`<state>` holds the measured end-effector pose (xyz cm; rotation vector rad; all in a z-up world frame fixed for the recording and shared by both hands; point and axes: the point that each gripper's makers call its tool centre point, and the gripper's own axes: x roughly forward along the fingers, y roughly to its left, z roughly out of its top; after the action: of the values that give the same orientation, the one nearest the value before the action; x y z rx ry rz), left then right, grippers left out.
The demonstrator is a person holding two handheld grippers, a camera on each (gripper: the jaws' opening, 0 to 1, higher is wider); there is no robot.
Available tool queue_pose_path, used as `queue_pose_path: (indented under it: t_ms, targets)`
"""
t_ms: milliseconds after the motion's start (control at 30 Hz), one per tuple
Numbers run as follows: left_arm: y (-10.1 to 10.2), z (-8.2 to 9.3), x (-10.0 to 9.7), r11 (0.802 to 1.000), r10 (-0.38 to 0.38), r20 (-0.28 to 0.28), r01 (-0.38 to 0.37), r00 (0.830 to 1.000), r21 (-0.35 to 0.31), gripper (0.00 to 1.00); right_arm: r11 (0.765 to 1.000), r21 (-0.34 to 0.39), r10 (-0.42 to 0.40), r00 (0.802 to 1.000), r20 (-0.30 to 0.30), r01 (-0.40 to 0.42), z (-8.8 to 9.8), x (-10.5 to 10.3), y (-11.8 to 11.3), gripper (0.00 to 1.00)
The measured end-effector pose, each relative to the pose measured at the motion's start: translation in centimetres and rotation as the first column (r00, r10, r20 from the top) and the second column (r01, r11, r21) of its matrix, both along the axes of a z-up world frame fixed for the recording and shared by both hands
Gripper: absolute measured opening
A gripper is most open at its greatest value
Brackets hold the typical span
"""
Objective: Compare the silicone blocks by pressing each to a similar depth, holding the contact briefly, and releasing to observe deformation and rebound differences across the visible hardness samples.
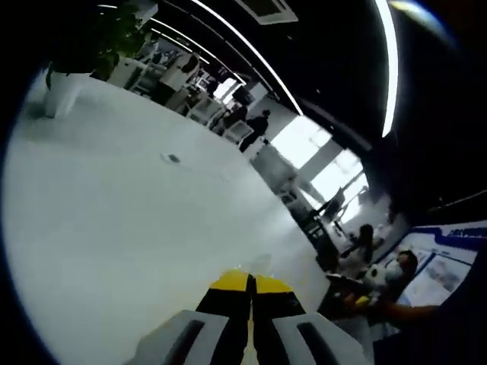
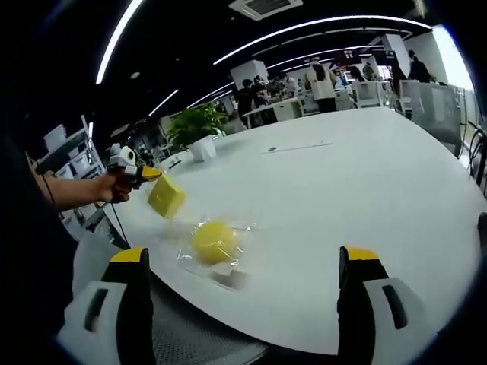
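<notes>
The yellow block (image 2: 167, 196) is up off the white table (image 2: 365, 190), pinched in the left gripper (image 2: 146, 174), whose yellow tips look closed together in the left gripper view. Right below it a round yellow piece (image 2: 214, 240) sits on the table in clear wrap (image 2: 228, 258). The right gripper (image 2: 247, 262) hangs near the table edge, jaws wide apart with nothing in them. A potted plant (image 2: 196, 125) stands further back.

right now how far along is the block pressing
Nothing visibly pressed yet. In hand: the left gripper is shut on a yellow block, lifted off the white table. Left: the round yellow sample in clear wrap lies untouched, the right gripper open over it.
</notes>
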<state>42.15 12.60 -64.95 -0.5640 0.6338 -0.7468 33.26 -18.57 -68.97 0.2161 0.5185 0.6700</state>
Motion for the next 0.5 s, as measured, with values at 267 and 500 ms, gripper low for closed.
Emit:
queue_pose_path:
  t_ms: [267, 500]
  targets:
    - [-0.9, 4.3, 0.1, 0.996, -0.088, 0.107, 0.088, 0.990, 0.003, 0.00, 1.000, 0.005, 0.007, 0.999, 0.036, -0.007, 1.8, 0.9, 0.1, 0.96]
    - [-2.0, 10.1, -0.1, 0.987, -0.158, 0.248, 0.158, 0.956, 0.019, 0.00, 1.000, 0.015, 0.002, 0.996, 0.094, -0.003, 4.3, 2.2, -0.4, 0.96]
